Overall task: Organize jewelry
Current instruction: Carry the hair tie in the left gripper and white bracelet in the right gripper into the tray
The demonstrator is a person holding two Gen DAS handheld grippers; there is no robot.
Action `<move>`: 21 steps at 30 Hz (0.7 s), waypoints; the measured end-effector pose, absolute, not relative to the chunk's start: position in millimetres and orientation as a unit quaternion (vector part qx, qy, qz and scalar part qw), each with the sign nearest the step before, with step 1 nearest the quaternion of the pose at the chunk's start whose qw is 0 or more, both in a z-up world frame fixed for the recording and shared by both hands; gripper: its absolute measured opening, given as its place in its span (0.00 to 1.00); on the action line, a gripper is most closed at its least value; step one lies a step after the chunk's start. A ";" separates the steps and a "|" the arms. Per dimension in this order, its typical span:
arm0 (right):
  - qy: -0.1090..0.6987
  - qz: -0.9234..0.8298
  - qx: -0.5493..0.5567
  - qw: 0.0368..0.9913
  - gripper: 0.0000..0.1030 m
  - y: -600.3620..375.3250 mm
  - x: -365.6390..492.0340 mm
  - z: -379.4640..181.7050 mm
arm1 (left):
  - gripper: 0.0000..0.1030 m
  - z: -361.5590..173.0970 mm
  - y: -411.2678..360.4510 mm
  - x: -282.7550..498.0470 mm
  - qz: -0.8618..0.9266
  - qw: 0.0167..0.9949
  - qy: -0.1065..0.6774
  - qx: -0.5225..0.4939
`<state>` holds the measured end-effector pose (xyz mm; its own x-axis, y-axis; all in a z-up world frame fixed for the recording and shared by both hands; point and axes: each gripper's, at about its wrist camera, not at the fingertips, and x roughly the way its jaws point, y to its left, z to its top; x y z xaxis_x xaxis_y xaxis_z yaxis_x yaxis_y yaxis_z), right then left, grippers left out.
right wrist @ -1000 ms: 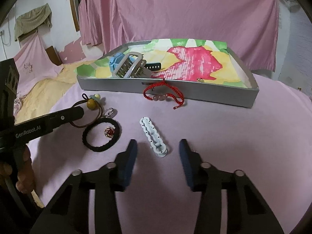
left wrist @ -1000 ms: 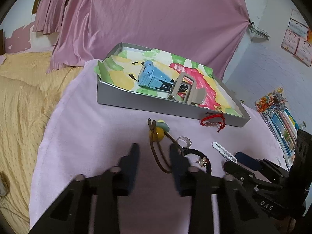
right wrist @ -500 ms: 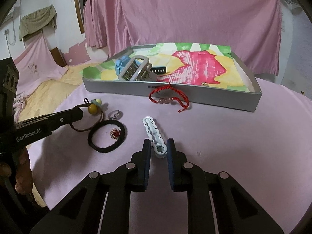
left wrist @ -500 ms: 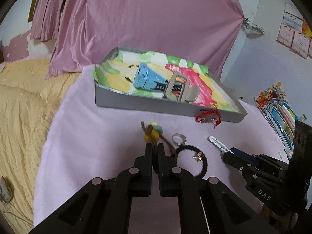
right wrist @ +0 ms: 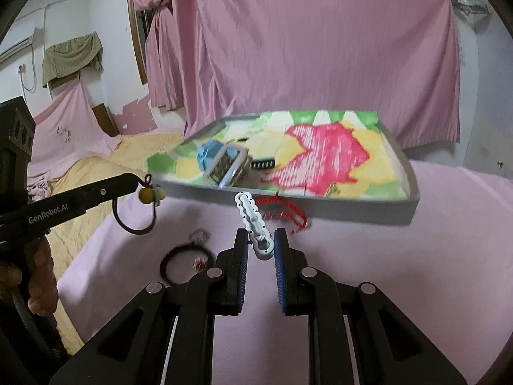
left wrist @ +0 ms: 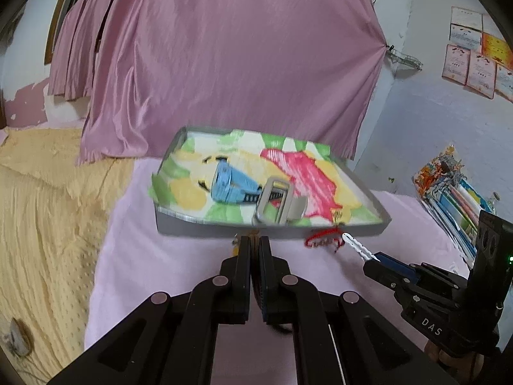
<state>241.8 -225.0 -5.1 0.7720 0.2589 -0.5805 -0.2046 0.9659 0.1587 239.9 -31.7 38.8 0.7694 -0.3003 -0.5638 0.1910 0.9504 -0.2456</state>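
Clearly "GenRobot.AI" on left claw (right wrist: pixel 141 183), "DAS" on right claw (left wrist: pixel 368 258)

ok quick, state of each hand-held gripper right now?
Left hand-held gripper: shut on the brown hair tie, lifted.
Right hand-held gripper: shut on the white clip, lifted.

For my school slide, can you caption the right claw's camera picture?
Right claw lifts a white wavy hair clip while left claw dangles a brown cord hair tie with yellow bead near the grey tray.

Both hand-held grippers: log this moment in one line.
left: shut on hair tie, lifted | right: shut on white clip, lifted | tray: ahead
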 end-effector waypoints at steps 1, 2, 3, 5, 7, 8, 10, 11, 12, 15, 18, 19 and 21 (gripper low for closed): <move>0.310 0.122 0.043 0.942 0.14 -226.0 244.1 -2.9 | 0.04 42.8 -31.6 242.9 -0.131 0.938 0.308 -0.087; 0.305 0.121 0.044 0.943 0.14 -227.1 247.1 -0.1 | 0.04 45.0 -32.0 244.8 -0.131 0.939 0.304 -0.086; 0.302 0.120 0.045 0.945 0.14 -228.1 249.8 2.1 | 0.04 48.2 -32.1 247.1 -0.131 0.941 0.299 -0.085; 0.296 0.116 0.047 0.947 0.14 -230.0 257.6 6.1 | 0.04 54.2 -32.9 255.4 -0.129 0.945 0.288 -0.081; 0.294 0.114 0.046 0.948 0.14 -231.5 267.2 9.4 | 0.04 57.1 -33.4 261.8 -0.129 0.947 0.283 -0.082; 0.294 0.113 0.044 0.948 0.14 -231.8 272.2 10.8 | 0.04 58.4 -33.6 267.1 -0.128 0.948 0.280 -0.082; 0.296 0.111 0.043 0.948 0.14 -233.4 280.1 12.6 | 0.04 59.1 -33.7 275.2 -0.125 0.949 0.278 -0.080; 0.298 0.110 0.042 0.947 0.14 -234.5 287.4 13.6 | 0.04 58.8 -33.4 281.2 -0.125 0.949 0.277 -0.081; 0.300 0.109 0.042 0.947 0.14 -235.2 292.6 14.1 | 0.04 58.3 -33.4 285.6 -0.123 0.949 0.277 -0.080; 0.307 0.109 0.047 0.944 0.14 -237.0 307.0 14.0 | 0.04 53.7 -32.4 297.4 -0.117 0.948 0.283 -0.082; 0.314 0.110 0.049 0.942 0.14 -236.4 318.3 11.5 | 0.04 46.1 -30.2 310.8 -0.111 0.946 0.292 -0.087; 0.319 0.110 0.047 0.940 0.14 -235.0 323.3 9.8 | 0.04 43.7 -29.4 314.3 -0.108 0.945 0.295 -0.089; 0.329 0.112 0.042 0.937 0.14 -232.2 330.8 5.2 | 0.04 39.5 -28.2 319.4 -0.104 0.943 0.302 -0.091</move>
<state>330.8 -232.2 5.2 0.7592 0.2369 -0.6062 -0.1811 0.9715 0.1528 319.4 -28.2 39.5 0.7966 -0.2505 -0.5502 0.1405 0.9619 -0.2346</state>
